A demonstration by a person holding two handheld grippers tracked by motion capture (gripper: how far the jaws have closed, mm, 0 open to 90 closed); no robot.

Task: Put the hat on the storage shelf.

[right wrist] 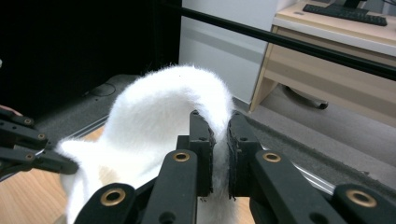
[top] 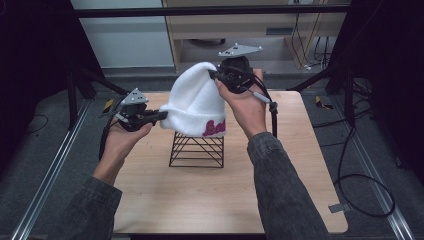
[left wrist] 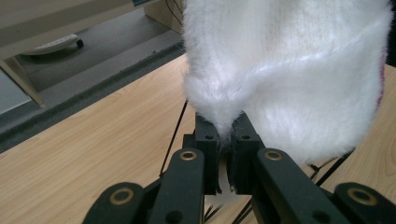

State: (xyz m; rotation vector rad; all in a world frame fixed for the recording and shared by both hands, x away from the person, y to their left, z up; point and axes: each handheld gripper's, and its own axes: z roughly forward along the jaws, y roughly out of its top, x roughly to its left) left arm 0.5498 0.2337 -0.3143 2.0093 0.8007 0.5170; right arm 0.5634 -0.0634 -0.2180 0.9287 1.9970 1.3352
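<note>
Both my left tongs (left wrist: 224, 140) and right tongs (right wrist: 219, 135) were clamped on the white beanie (top: 195, 100). I judged it best lowered level over the wire stand (top: 196, 150).

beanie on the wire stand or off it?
On: the white fuzzy knit beanie drapes over the black wire stand, both tools pinching it.

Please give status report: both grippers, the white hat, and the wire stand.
Left gripper shut on white hat at cuff. Right gripper shut on its crown. Hat over black wire stand. Nothing in the way.
</note>
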